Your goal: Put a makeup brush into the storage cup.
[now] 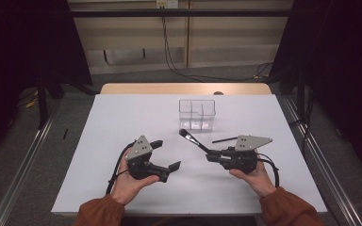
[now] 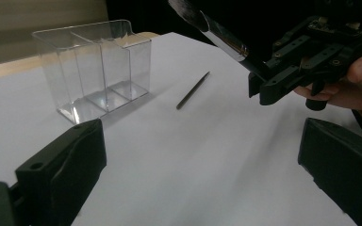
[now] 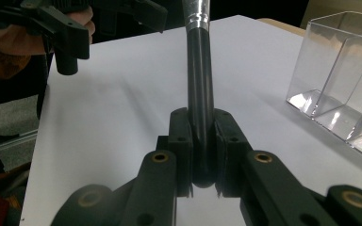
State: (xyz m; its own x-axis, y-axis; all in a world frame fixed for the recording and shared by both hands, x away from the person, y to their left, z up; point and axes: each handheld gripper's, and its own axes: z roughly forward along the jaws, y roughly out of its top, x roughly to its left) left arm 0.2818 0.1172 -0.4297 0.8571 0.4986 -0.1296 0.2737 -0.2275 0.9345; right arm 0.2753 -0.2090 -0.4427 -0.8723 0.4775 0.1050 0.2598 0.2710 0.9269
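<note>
Clamped in the right hand-held gripper (image 3: 202,155), a makeup brush (image 3: 199,70) angles up, probably toward the clear organizer (image 1: 197,114).

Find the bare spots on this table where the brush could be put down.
Free: the sheet left of the clear box, and the near edge between the hands. Crowded: around the box, the thin stick and the right gripper holding the brush.

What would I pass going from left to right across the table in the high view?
Left claw, open → makeup brush, its handle clamped in the right claw → thin dark stick lying on the white table. The clear divided box overlaps the brush sideways, so it is left out.
</note>
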